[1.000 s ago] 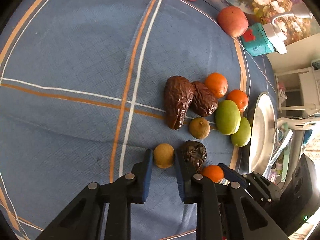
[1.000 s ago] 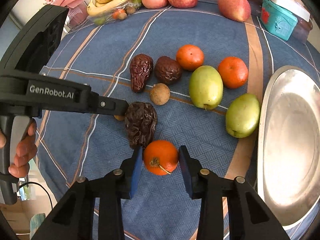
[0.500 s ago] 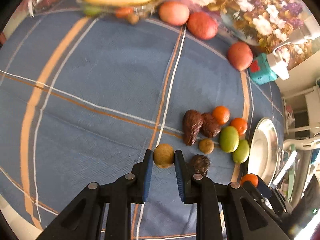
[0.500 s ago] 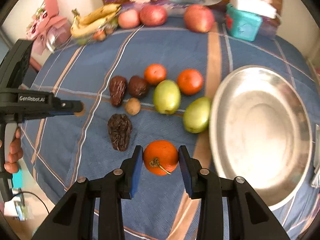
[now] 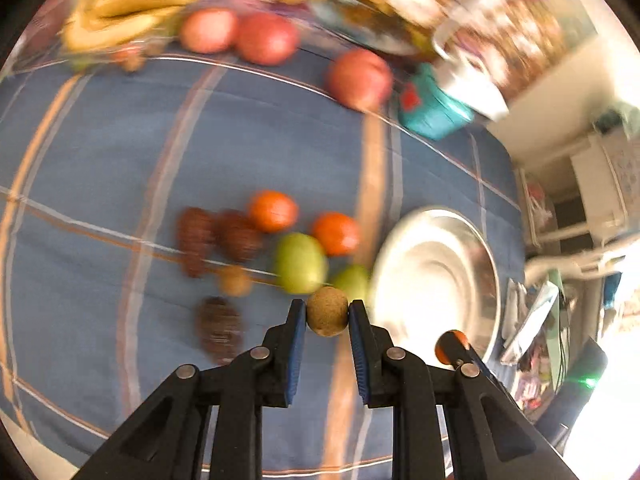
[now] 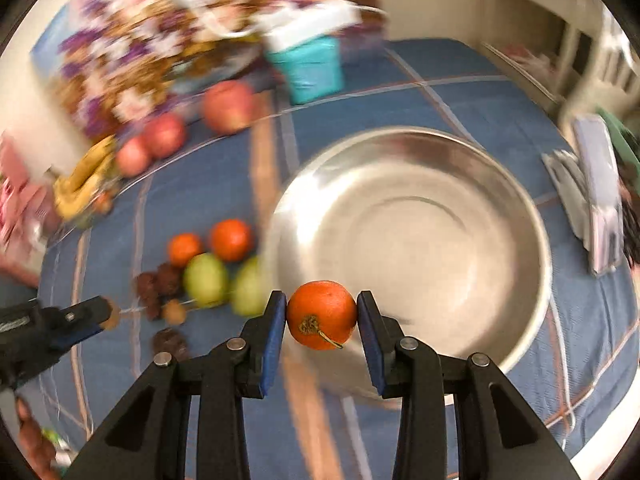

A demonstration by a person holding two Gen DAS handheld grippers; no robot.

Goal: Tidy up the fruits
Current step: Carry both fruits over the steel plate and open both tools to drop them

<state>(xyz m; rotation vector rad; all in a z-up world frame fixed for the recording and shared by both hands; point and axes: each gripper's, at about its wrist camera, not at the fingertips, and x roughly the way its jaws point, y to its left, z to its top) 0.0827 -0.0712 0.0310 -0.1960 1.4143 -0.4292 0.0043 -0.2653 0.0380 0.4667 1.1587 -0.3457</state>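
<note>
A: What is pinched by the left gripper (image 5: 327, 312)?
B: A small brown fruit (image 5: 327, 311), above the tablecloth (image 5: 280, 140).
A: And the right gripper (image 6: 322, 315)?
B: An orange (image 6: 321, 314) is clamped at the bowl (image 6: 532, 312) rim.

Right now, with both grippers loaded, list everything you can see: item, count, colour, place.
Metal bowl: one, silver, nothing in it, right side of the cloth.
Tangerines: two, orange, on the cloth left of the bowl; a third tangerine is in the right gripper.
Green fruits: two, beside the tangerines.
Wrinkled dark fruits: three, brown, left of the green fruits.
Small round fruits: one tan on the cloth, one held.
Apples: three, red, far edge.
Bananas: one bunch, yellow, far left.
Teal box: one, far edge.
Tablecloth: blue, striped.
Left gripper: black, shut on the small round fruit.
Right gripper: black, shut on the tangerine.
</note>
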